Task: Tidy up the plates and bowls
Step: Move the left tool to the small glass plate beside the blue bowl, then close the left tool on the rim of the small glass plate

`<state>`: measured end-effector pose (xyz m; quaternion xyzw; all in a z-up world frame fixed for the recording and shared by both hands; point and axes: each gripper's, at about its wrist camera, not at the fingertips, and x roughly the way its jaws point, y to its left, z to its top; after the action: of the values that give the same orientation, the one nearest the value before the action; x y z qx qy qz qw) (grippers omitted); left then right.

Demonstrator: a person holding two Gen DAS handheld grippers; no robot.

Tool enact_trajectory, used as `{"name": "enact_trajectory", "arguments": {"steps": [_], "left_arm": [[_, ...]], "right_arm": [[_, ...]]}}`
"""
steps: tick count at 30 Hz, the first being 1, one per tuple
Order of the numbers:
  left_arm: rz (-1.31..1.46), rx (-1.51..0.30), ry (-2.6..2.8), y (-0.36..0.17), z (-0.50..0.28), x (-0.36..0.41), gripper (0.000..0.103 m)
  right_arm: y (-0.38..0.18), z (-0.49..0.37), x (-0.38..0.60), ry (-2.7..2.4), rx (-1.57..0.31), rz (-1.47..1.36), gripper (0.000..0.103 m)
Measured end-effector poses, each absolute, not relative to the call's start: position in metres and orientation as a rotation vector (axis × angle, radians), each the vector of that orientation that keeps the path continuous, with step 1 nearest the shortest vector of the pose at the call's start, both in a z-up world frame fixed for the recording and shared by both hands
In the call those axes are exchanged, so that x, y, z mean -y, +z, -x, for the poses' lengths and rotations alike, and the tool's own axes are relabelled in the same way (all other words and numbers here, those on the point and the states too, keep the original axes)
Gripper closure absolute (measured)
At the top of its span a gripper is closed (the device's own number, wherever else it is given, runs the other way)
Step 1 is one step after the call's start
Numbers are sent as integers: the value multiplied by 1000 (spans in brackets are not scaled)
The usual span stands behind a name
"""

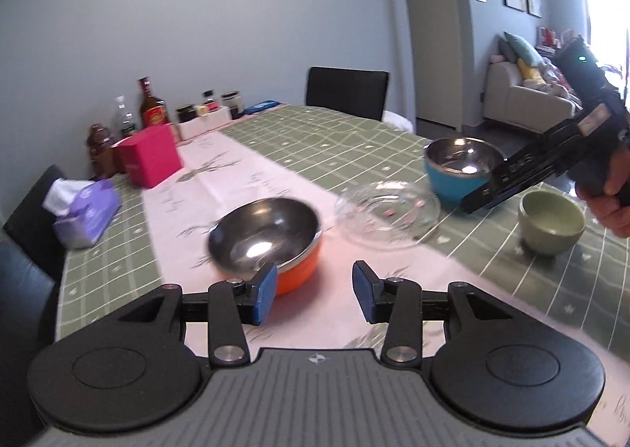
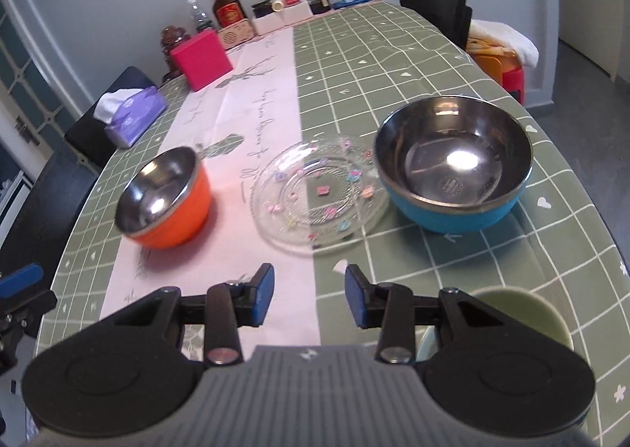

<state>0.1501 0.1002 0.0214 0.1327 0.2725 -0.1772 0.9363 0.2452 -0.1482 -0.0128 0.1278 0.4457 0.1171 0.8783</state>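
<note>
On the far left of the bench (image 2: pixel 413 53), by the edge, you have a purple tissue pack (image 2: pixel 134 114), with a pink box (image 2: pixel 201 59) and a row of bottles and jars behind it near the wall. Your left tool (image 1: pixel 313 295) hangs low over the pale runner, its blue pads spread and gripping nothing; the left pad sits just in front of the orange bowl (image 1: pixel 271 240). That bowl, steel-lined, stands upright on the runner. To its right lies the clear glass plate (image 2: pixel 319 197) with small coloured flowers, across the seam between runner and green checked cloth. The plate's right rim is next to the blue bowl (image 2: pixel 453 167); touching or not, you cannot tell. Your right tool (image 2: pixel 309 295) also hovers with pads spread and nothing between them, near the plate's front edge. At far right, the green cup (image 1: pixel 551 224) stands close under the right tool, apart from the blue bowl.
</note>
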Motion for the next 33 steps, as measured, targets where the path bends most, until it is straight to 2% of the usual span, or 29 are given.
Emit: {"name": "enact_trajectory", "arguments": {"steps": [8, 15, 20, 24, 33], "left_arm": [[-238, -632, -429, 22, -216, -46, 53], [-223, -786, -452, 17, -280, -19, 53], [-233, -893, -453, 9, -323, -6, 57], [-233, -1047, -396, -6, -358, -1, 61], [-278, -1103, -320, -31, -394, 4, 62]], "right_arm": [[-22, -279, 156, 198, -976, -337, 64], [-38, -304, 168, 168, -1037, -404, 64], [-46, -315, 172, 164, -1069, -442, 64], [-52, -321, 178, 156, -1097, -496, 64], [-63, -329, 189, 148, -1147, -588, 63]]}}
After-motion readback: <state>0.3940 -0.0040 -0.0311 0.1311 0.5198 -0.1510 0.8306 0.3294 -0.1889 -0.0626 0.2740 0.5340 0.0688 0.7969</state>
